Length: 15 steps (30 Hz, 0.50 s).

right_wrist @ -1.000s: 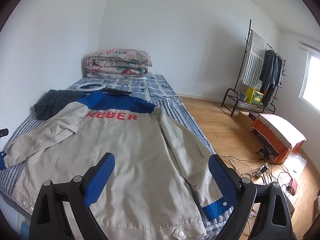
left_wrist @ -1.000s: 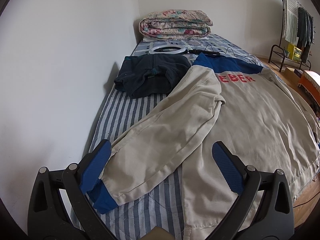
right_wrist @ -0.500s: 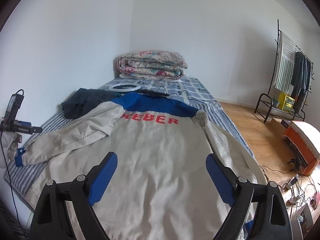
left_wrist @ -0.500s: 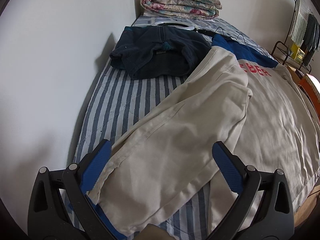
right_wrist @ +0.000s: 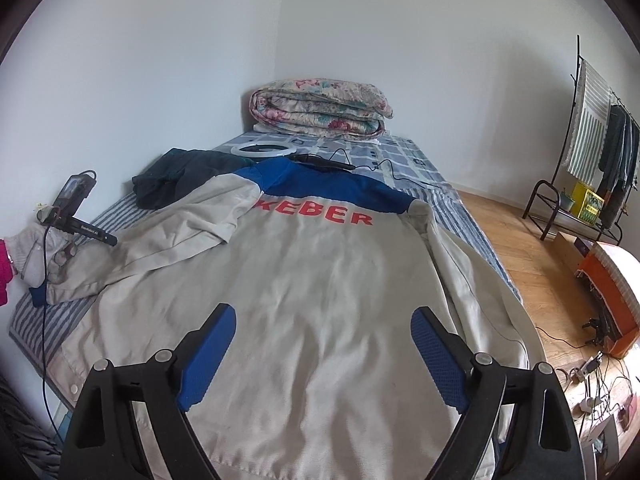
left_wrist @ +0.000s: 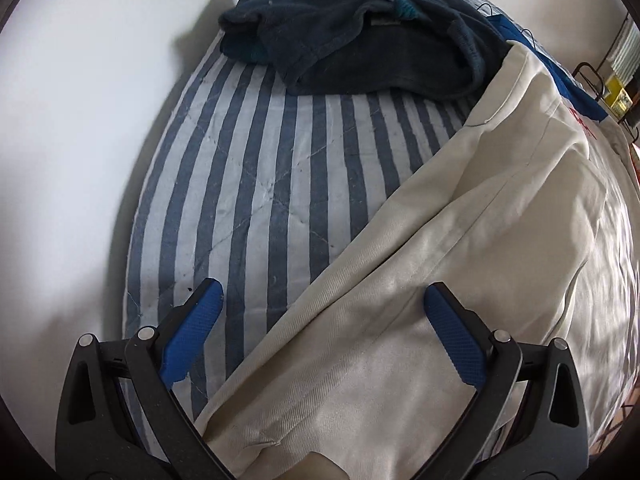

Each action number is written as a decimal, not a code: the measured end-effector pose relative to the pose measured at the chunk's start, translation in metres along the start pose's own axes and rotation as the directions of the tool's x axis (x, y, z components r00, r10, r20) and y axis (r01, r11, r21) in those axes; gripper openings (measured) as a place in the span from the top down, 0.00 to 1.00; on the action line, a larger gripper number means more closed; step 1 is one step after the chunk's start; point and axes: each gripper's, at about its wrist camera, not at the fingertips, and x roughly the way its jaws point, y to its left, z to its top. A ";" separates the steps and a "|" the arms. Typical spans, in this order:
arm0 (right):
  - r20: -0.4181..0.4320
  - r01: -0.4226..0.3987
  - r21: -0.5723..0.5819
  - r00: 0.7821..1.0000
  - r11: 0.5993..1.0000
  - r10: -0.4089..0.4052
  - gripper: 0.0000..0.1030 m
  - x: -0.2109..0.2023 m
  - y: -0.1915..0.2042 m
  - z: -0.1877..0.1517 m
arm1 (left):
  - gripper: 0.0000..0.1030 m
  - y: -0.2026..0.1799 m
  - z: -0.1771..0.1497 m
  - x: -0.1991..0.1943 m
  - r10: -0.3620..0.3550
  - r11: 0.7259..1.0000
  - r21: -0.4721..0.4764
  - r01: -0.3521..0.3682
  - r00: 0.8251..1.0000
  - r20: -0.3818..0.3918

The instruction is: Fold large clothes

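Observation:
A large beige jacket [right_wrist: 328, 280] with a blue yoke and red lettering lies spread back-up on the striped bed [left_wrist: 256, 184]. Its left sleeve [left_wrist: 400, 304] runs down toward the bed's near left corner. My left gripper [left_wrist: 324, 332] is open, low over that sleeve, with the sleeve between the jaws and its left finger above bare mattress. It also shows in the right wrist view [right_wrist: 76, 216], over the sleeve's blue cuff [right_wrist: 38, 296]. My right gripper [right_wrist: 322, 350] is open and empty above the jacket's lower back.
A dark navy garment [left_wrist: 360, 28] lies crumpled by the wall behind the sleeve. A folded floral quilt [right_wrist: 320, 108], a white ring and a black cable [right_wrist: 340, 166] sit at the bed's head. Wooden floor, a clothes rack [right_wrist: 592, 160] and an orange box [right_wrist: 612, 288] are to the right.
My left gripper has moved forward and down, close over the left sleeve. My right gripper has swung left to centre over the jacket's back. Both stay open.

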 end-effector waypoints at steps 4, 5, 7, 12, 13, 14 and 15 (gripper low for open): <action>-0.001 -0.009 0.005 1.000 1.000 0.009 0.12 0.000 0.000 0.000 | 0.43 -0.007 -0.007 0.001 -0.031 0.999 0.025 0.030 0.999 0.030; 0.000 -0.010 0.005 1.000 1.000 0.010 0.12 0.000 0.000 0.001 | 0.51 -0.011 -0.008 -0.001 -0.038 0.998 0.041 0.037 0.999 0.037; 0.000 -0.013 0.003 1.000 1.000 0.013 0.12 0.000 0.002 0.002 | 0.85 -0.019 -0.010 -0.007 -0.048 0.997 0.059 0.045 0.997 0.055; 0.004 -0.021 -0.004 1.000 1.000 0.021 0.12 -0.001 0.008 0.002 | 0.97 -0.044 -0.018 -0.028 -0.041 0.994 0.102 0.028 0.991 0.125; 0.006 -0.022 -0.007 1.000 1.000 0.022 0.12 -0.002 0.009 0.002 | 0.97 -0.048 -0.021 -0.035 -0.039 0.994 0.109 0.024 0.989 0.140; 0.009 -0.022 -0.010 1.000 1.000 0.022 0.12 -0.003 0.010 0.002 | 0.97 -0.054 -0.023 -0.043 -0.046 0.992 0.122 0.027 0.987 0.156; 0.012 -0.021 -0.012 1.000 1.000 0.022 0.12 -0.004 0.011 0.003 | 0.97 -0.060 -0.026 -0.052 -0.059 0.990 0.137 0.035 0.983 0.173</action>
